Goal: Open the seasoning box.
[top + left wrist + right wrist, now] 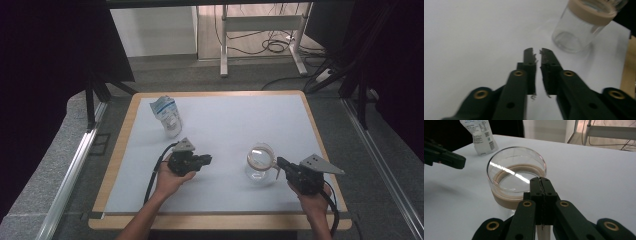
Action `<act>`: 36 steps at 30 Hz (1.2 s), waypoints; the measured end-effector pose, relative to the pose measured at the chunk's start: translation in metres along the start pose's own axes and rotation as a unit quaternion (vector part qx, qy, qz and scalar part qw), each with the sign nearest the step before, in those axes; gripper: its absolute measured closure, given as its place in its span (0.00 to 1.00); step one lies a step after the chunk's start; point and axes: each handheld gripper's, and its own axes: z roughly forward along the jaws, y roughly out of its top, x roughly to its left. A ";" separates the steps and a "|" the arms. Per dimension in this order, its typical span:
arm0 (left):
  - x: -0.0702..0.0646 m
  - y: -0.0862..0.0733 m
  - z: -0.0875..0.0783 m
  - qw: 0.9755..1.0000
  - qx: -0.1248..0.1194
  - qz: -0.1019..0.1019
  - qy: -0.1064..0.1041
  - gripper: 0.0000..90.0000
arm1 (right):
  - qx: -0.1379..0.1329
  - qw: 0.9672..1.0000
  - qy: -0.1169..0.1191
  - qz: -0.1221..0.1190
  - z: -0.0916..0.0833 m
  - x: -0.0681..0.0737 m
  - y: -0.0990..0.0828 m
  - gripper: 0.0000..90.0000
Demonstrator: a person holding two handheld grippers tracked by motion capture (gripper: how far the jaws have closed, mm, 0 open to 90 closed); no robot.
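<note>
My right claw [540,181] pinches the glass jar's lid rim; my left claw [537,53] is pressed nearly together on nothing.

In the right gripper view, the jaws are pressed together with the clear rim of the jar [516,178] caught between their tips, the jar standing on the white surface [599,175] just ahead of that claw. My left claw [206,160] hangs apart from the jar [260,163], which stands ahead and to its right in the left gripper view. A white pouch [167,116] stands well beyond the left claw, farther back on the surface.
</note>
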 end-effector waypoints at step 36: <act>-0.059 0.082 0.057 0.994 0.017 0.069 -0.088 1.00 | 0.009 0.998 0.056 -0.026 -0.004 0.048 -0.026 0.98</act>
